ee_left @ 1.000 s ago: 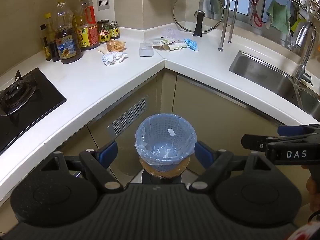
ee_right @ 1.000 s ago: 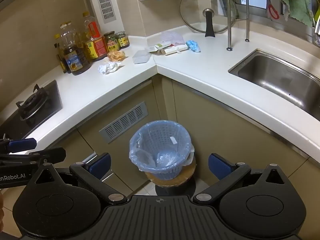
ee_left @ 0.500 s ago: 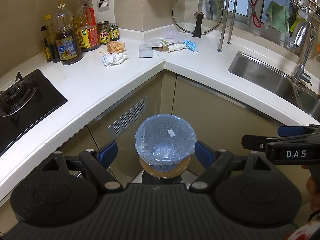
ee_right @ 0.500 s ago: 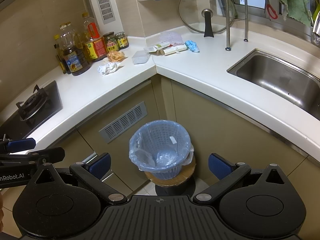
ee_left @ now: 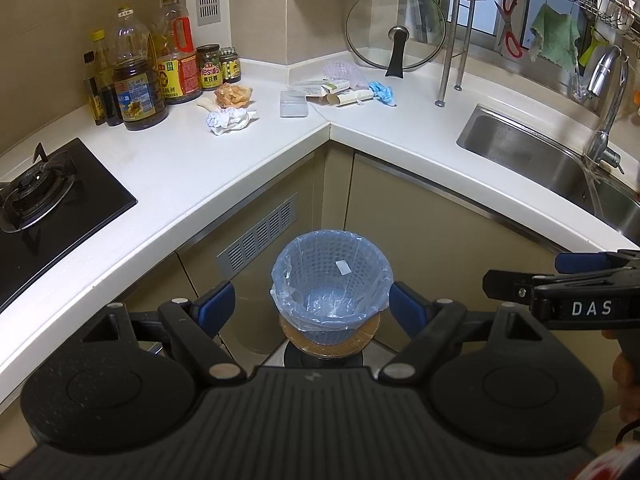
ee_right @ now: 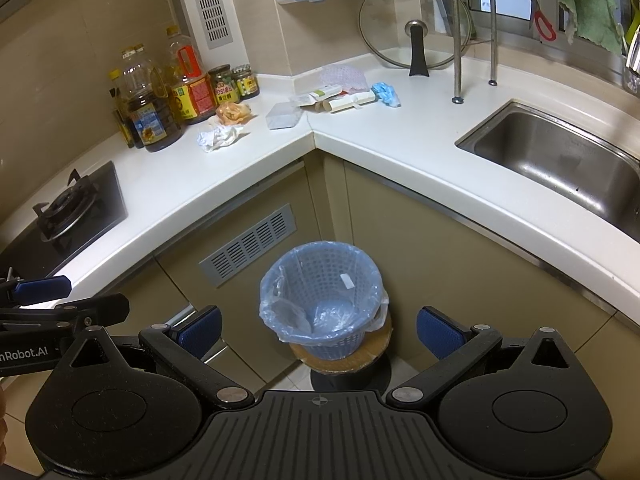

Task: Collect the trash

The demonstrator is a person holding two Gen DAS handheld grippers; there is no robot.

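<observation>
A blue mesh bin (ee_left: 331, 276) lined with a clear bag stands on a low stool in front of the corner cabinets; it also shows in the right wrist view (ee_right: 322, 294). Trash lies on the far corner of the white counter: crumpled white paper (ee_left: 229, 120), an orange wrapper (ee_left: 233, 94), a clear plastic box (ee_left: 293, 103), a cardboard tube (ee_left: 349, 98), a blue wad (ee_left: 383, 92) and pink net (ee_left: 344, 73). My left gripper (ee_left: 310, 308) hangs open above the bin, nothing between its fingers. My right gripper (ee_right: 318, 330) is open and empty too, well short of the counter.
Oil and sauce bottles (ee_left: 138, 88) and jars (ee_left: 210, 67) stand at the back left. A black gas hob (ee_left: 44, 196) is on the left, a steel sink (ee_left: 532, 152) with tap on the right. A glass lid (ee_left: 395, 34) leans against the wall by a rack post (ee_left: 448, 52).
</observation>
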